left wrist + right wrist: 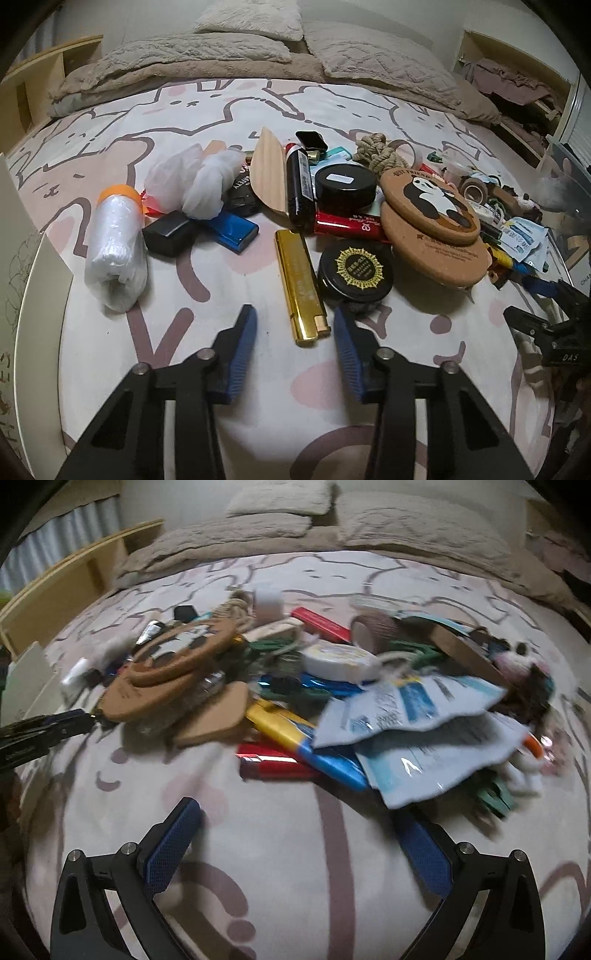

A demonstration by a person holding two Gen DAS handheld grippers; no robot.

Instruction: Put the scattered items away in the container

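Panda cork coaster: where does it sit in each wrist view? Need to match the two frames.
Left wrist: panda cork coaster right of centre, stacked on a second cork disc, beside the black round tin.
Right wrist: the coaster is left of centre, blurred, seen edge-on atop the same disc.
Shared landmark: knotted rope just behind the coaster in both.

A pile of small items lies across the middle of the bed (258,424). At its left end lies a roll (116,251); a lighter (301,288) lies in front, a tin (355,273) just right of it, coasters (430,206) stacked behind the tin. Pillows (207,55) lie along the far edge.
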